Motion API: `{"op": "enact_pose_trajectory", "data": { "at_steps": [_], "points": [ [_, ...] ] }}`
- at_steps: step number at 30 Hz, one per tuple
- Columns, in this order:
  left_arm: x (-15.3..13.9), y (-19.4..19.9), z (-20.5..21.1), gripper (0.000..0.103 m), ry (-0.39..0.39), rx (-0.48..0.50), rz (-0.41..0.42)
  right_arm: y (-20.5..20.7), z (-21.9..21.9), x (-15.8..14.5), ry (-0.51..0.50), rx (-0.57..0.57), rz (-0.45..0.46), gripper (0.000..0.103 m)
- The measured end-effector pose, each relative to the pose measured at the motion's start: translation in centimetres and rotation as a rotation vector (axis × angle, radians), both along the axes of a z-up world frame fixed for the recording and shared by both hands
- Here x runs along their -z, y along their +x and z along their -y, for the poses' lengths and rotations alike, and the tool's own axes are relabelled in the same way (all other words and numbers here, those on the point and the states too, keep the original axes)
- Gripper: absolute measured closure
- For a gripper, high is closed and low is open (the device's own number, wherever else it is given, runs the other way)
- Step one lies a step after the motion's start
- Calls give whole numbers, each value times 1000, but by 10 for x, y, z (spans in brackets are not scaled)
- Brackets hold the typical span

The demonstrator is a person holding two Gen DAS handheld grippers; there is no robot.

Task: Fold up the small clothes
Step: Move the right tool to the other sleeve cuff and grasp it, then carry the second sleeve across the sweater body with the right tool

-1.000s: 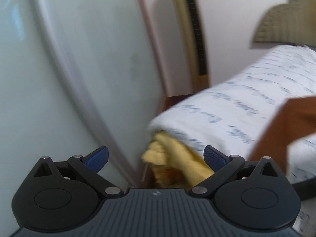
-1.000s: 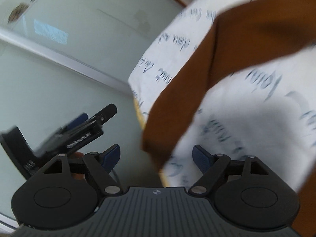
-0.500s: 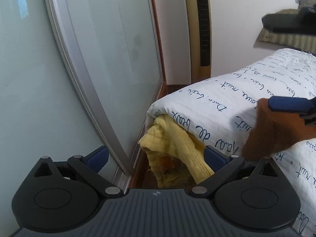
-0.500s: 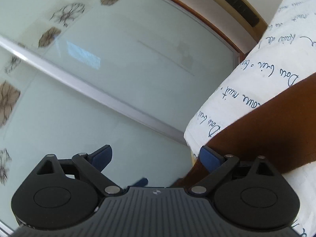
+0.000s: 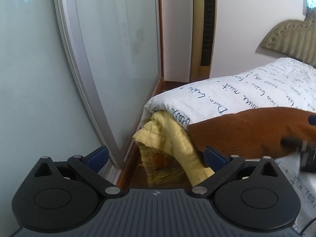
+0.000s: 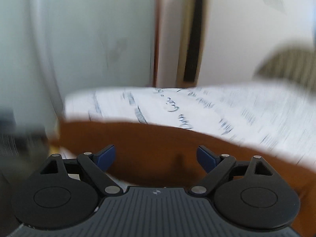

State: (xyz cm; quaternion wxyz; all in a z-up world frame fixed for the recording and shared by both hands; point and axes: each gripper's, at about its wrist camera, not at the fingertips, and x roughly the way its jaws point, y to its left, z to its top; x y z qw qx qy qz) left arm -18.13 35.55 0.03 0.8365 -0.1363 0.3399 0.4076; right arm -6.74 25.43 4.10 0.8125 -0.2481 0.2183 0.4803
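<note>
A brown garment [image 5: 246, 130] lies across the near corner of the bed [image 5: 246, 90], which has a white cover with blue handwriting. It also shows in the right wrist view [image 6: 158, 148], blurred, spread just ahead of my right gripper [image 6: 156, 156]. My right gripper is open, low over the garment, with nothing between its fingers. My left gripper [image 5: 156, 156] is open and empty, off the bed's corner, with its right finger [image 5: 215, 156] by the garment's left edge. The right gripper's body shows blurred at the right edge of the left wrist view [image 5: 308, 154].
A yellow blanket [image 5: 169, 140] hangs out from under the bed cover at the corner. A frosted glass sliding door [image 5: 79, 63] stands at the left. A tall tower fan [image 5: 201, 29] and a padded headboard [image 5: 290, 37] stand at the back wall.
The brown garment, bunched and lifted half a second ago, now lies spread flat on the bed corner. My right gripper has swung down to face across the bed. The left gripper moved little.
</note>
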Motion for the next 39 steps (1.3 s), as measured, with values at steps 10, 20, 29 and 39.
{"op": "enact_pose_trajectory", "data": {
  "at_steps": [10,20,29,39],
  "points": [
    [-12,0,-12,0,-87,-35,96,-57,-24,43,-102,-154,333,19],
    [-9,-7,-32,0,-163,-103,128,-92,-55,53,-84,-267,571,32],
    [-14,-3,-28,0,-169,-93,160,-63,-57,27,18,-172,332,97],
    [-24,58,28,0,-160,134,160,70,52,-36,403,220,-229,97]
  ]
}}
